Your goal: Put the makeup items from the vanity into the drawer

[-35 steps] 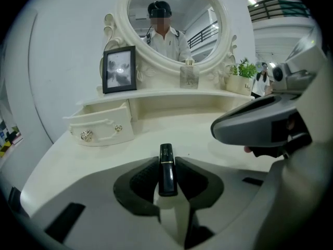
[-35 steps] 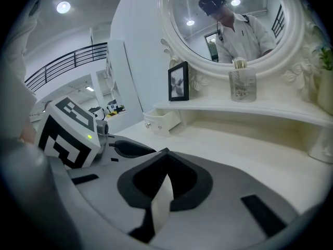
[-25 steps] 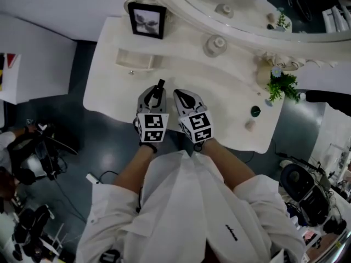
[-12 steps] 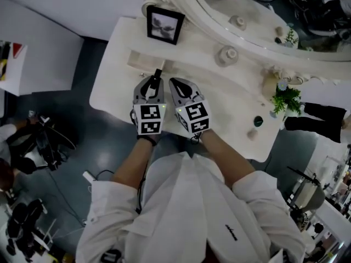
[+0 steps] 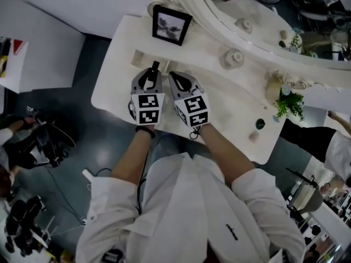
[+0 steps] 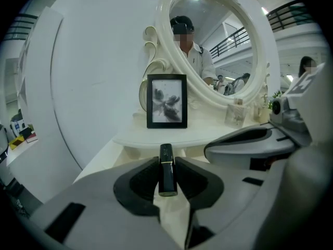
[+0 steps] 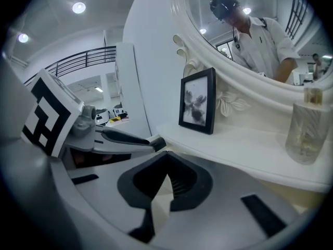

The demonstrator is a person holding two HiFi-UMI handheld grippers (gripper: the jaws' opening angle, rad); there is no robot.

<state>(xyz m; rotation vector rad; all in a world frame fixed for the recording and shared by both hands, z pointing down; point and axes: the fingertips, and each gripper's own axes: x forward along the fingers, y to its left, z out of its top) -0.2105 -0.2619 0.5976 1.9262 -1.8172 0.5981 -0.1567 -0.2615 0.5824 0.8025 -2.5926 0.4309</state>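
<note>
My left gripper (image 5: 152, 72) is shut on a black lipstick tube (image 5: 154, 66) whose tip pokes out forward. In the left gripper view the lipstick (image 6: 166, 165) stands clamped between the dark pads, left gripper (image 6: 166, 177). It hovers just in front of the small open drawer (image 5: 139, 58) under the vanity's raised shelf. My right gripper (image 5: 175, 78) sits close beside it on the right, shut with nothing between its jaws; the right gripper (image 7: 165, 154) shows its tips touching. A dark green round item (image 5: 260, 124) and a small beige item (image 5: 253, 137) lie at the vanity's right end.
A black photo frame (image 5: 171, 25) stands on the shelf behind the drawer. A glass jar (image 5: 234, 57) and a potted plant (image 5: 289, 102) sit further right, below the oval mirror (image 5: 258, 15). The white vanity top (image 5: 115, 75) ends just left of the drawer.
Both grippers have moved forward and left across the vanity, bringing the lipstick up to the drawer. The grip on the lipstick is unchanged.
</note>
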